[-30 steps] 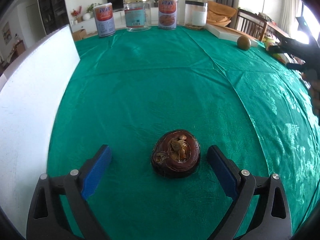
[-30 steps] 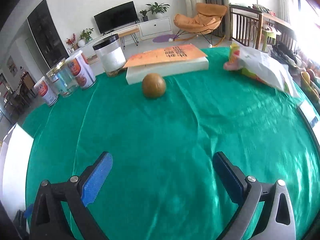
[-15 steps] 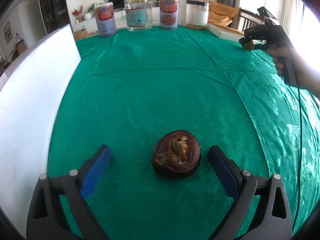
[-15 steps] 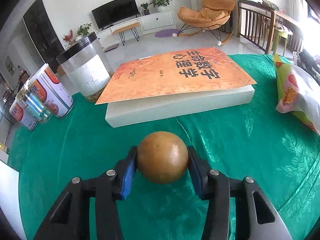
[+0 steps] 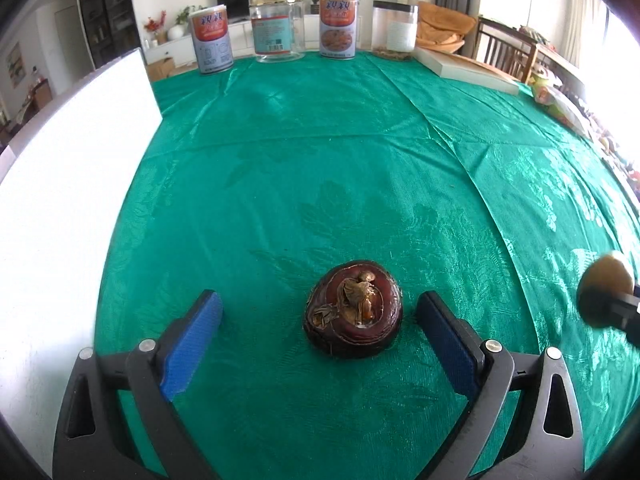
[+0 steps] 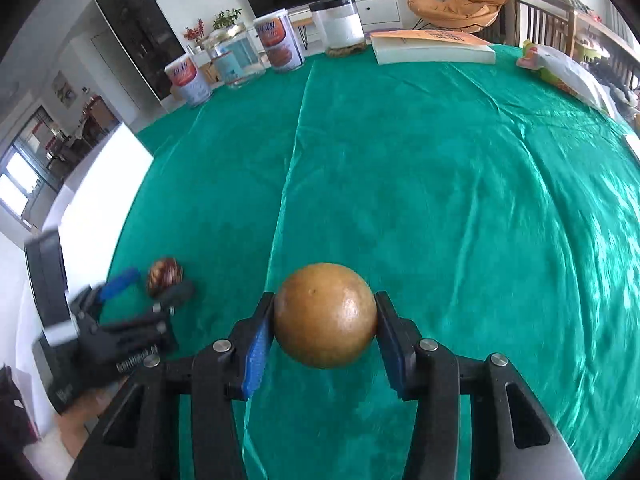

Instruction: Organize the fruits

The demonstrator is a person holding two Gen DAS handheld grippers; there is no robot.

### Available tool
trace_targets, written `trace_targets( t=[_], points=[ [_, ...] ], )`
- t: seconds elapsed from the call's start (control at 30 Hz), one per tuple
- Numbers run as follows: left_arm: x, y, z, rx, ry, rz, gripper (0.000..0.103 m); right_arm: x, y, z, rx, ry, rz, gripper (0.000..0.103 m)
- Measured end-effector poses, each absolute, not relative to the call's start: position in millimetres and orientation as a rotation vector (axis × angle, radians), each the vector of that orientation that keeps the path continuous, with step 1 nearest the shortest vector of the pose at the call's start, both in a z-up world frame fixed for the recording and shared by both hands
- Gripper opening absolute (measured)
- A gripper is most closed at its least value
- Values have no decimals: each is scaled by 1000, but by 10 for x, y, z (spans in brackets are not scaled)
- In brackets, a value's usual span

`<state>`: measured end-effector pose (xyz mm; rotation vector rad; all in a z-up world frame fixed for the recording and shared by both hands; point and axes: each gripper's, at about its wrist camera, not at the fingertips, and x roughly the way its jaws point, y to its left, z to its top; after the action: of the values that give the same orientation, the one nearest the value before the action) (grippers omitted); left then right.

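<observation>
A dark reddish-brown fruit (image 5: 354, 309) with a dried crown lies on the green tablecloth (image 5: 320, 160), between the wide-apart blue pads of my left gripper (image 5: 320, 344), which stands open and does not touch it. A round golden-brown fruit (image 6: 325, 315) is held off the cloth in my right gripper (image 6: 325, 334), whose pads are shut on its two sides. The same golden fruit (image 5: 606, 292) shows at the right edge of the left wrist view. In the right wrist view the dark fruit (image 6: 165, 276) and the left gripper (image 6: 148, 282) appear at the lower left.
Along the far edge stand two printed tins (image 5: 211, 40) (image 5: 338, 26), a clear jar (image 5: 277, 28) and a black-lidded jar (image 5: 394, 26). An orange-covered book (image 6: 434, 46) and a plastic bag (image 6: 568, 74) lie at the far right. A white board (image 5: 72, 184) rises on the left.
My right gripper went to the golden-brown fruit by the book, shut on it, and carried it back toward the near side, close to the left gripper. The left gripper and dark fruit stayed still.
</observation>
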<state>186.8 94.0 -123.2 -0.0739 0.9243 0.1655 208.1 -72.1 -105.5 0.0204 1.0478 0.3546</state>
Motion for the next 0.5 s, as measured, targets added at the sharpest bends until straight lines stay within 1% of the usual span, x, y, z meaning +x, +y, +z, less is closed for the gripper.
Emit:
trace_targets(
  t=[0.13, 0.2, 0.23, 0.27, 0.33, 0.43, 0.5],
  points=[
    [1867, 939, -1232, -74, 924, 165, 99, 1798, -753, -1158, 1, 967, 292, 49],
    [1868, 939, -1233, -74, 924, 165, 99, 1743, -786, -1160, 20, 952, 296, 57],
    [1869, 938, -1232, -74, 924, 166, 99, 1719, -786, -1166, 11, 945, 298, 65],
    [1869, 938, -1232, -73, 924, 166, 99, 1674, -781, -1174, -5, 939, 294, 69],
    [1869, 938, -1233, -74, 925, 165, 99, 1640, -779, -1182, -21, 927, 287, 72],
    [1869, 938, -1232, -74, 924, 166, 99, 1626, -791, -1192, -11, 920, 285, 81],
    [1869, 938, -1232, -74, 924, 165, 99, 1624, -731, -1205, -39, 913, 282, 83]
  ],
)
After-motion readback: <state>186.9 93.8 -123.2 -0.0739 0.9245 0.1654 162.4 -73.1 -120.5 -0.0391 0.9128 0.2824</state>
